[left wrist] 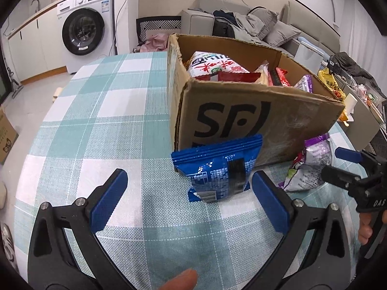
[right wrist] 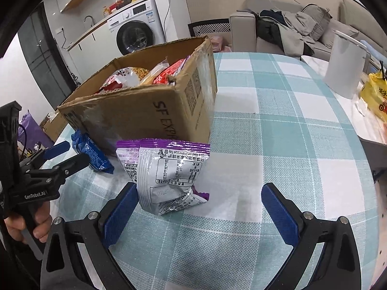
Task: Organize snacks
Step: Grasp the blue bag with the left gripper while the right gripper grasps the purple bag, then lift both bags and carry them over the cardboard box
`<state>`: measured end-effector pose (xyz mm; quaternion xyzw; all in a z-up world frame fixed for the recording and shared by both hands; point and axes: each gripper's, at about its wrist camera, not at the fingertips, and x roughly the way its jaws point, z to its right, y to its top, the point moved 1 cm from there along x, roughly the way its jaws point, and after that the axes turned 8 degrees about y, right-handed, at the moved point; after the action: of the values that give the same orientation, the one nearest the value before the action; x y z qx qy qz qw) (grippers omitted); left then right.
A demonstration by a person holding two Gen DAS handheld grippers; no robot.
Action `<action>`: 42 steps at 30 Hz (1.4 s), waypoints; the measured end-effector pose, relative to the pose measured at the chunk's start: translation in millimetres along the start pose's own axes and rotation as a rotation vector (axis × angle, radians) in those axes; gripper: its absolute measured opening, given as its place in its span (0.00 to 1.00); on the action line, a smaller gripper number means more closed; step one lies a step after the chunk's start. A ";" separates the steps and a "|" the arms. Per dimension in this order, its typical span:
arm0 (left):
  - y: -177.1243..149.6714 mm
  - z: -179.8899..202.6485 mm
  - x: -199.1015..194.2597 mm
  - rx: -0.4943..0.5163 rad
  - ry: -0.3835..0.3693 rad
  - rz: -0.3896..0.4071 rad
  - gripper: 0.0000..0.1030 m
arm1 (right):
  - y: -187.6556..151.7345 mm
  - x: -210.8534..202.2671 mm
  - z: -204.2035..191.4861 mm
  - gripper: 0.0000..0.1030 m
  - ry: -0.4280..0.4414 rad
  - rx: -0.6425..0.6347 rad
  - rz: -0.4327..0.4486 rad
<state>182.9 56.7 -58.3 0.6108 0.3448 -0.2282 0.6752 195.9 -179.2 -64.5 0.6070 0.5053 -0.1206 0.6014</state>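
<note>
Tools left (left wrist: 188, 201) and right (right wrist: 197, 213), both spread, could shove blue packet (left wrist: 215, 169) and purple packet (right wrist: 169, 178) against box (left wrist: 254, 113) rather than pinching them.

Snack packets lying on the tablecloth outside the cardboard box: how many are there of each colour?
Blue packets: 1, the blue packet leaning at the foot of the cardboard box.
Purple-and-silver packets: 2, the purple packets, one overlapping the other.
Total: 3 on the tablecloth. Packets inside the box are not counted.
</note>
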 end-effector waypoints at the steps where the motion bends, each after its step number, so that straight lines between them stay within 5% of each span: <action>1: 0.3 -0.2 2.3 -0.002 0.000 -0.004 0.99 | -3.1 -0.3 -4.4 0.99 0.009 0.001 -0.003; 14: 3.5 -2.9 18.0 -0.015 -0.006 -0.023 0.99 | -9.6 6.6 -20.1 0.93 0.062 -0.017 -0.020; 25: 2.8 -1.9 19.4 -0.015 -0.098 -0.034 0.67 | -10.2 -0.2 -25.9 0.54 0.116 -0.055 -0.013; 29: 1.0 -0.8 20.3 -0.011 -0.113 -0.045 0.44 | -9.5 -5.9 -26.2 0.44 0.129 -0.061 0.007; 42: -4.3 2.5 6.7 0.022 -0.122 -0.020 0.42 | -6.8 -14.8 -27.5 0.39 0.152 -0.063 0.039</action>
<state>184.6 54.4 -66.1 0.5998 0.3066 -0.2753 0.6859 171.3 -164.3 -50.7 0.6050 0.5411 -0.0462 0.5822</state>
